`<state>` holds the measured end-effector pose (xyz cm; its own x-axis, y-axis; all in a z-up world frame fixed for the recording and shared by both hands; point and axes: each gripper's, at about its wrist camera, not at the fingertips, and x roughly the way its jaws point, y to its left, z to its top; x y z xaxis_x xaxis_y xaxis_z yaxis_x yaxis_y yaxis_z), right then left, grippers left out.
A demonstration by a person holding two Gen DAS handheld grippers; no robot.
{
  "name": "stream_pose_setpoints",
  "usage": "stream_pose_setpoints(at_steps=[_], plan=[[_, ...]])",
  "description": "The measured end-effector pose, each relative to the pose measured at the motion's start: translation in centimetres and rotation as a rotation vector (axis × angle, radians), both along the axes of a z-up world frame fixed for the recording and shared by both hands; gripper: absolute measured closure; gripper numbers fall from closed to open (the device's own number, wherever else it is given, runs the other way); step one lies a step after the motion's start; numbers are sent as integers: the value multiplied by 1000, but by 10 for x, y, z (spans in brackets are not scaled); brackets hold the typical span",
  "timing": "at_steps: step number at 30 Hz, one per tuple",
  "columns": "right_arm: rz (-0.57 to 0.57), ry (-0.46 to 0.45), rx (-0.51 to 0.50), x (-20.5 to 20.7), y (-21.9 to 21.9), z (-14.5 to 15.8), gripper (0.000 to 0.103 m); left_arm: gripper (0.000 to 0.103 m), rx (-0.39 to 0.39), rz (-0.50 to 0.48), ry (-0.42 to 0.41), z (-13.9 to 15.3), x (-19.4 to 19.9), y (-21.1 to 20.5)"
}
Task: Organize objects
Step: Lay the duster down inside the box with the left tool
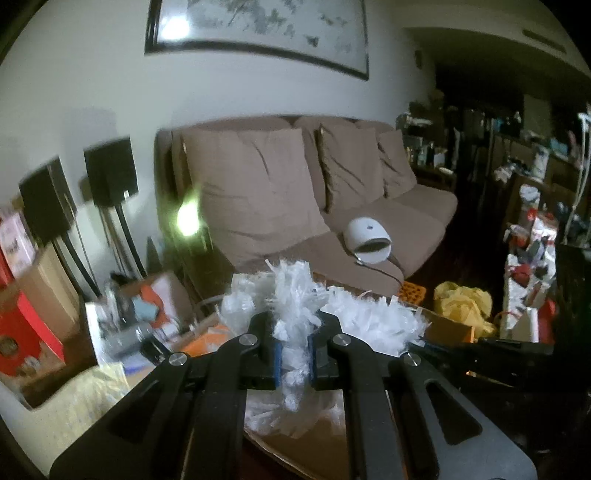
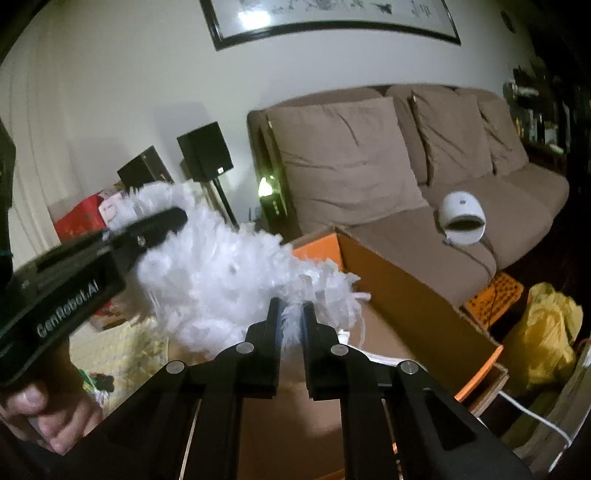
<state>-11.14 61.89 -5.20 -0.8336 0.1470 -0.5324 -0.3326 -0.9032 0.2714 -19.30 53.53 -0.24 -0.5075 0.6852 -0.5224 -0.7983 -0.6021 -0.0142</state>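
Your left gripper is clamped on a bundle of white shredded plastic filler; the strands bulge out between its blue pads and fan above and below the fingertips. Your right gripper is closed on a far-right tuft of the same fluffy mass, with only a thin wisp showing between its narrow-set fingers. From the right wrist view the left gripper reaches in from the left, buried in the filler's upper left side, and your left hand wraps its handle at the near left edge.

The filler hangs between the two grippers above an open cardboard box with orange flaps, which sits just in front of the beige sofa. A white dome-shaped appliance rests on the sofa seat to the right, its cord trailing down. A yellow plastic bag lies on the floor at the far right, beside an orange crate. Two black speakers on stands stand to the left of the sofa, against the wall, under a framed picture.
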Motion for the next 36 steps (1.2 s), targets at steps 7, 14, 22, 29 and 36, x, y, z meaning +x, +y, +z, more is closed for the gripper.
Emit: stream_pose_setpoints(at_steps=[7,14,22,29,36], plan=[[55,3,-31,-6,-3,-5,98,94,19,43,-31,0,-33,-10],[123,-5,-48,-15,-22,-9,99,94,36,64,-47,1,-51,-20],[137,8,-53,-16,-25,-5,99,94,20,79,-39,-8,-58,-17],[111,-26,-86,-22,-13,-18,99,94,-31,83,-61,-30,-64,-2],[113,-81,-95,-29,-12,-29,98,94,-77,86,-74,-50,-68,9]])
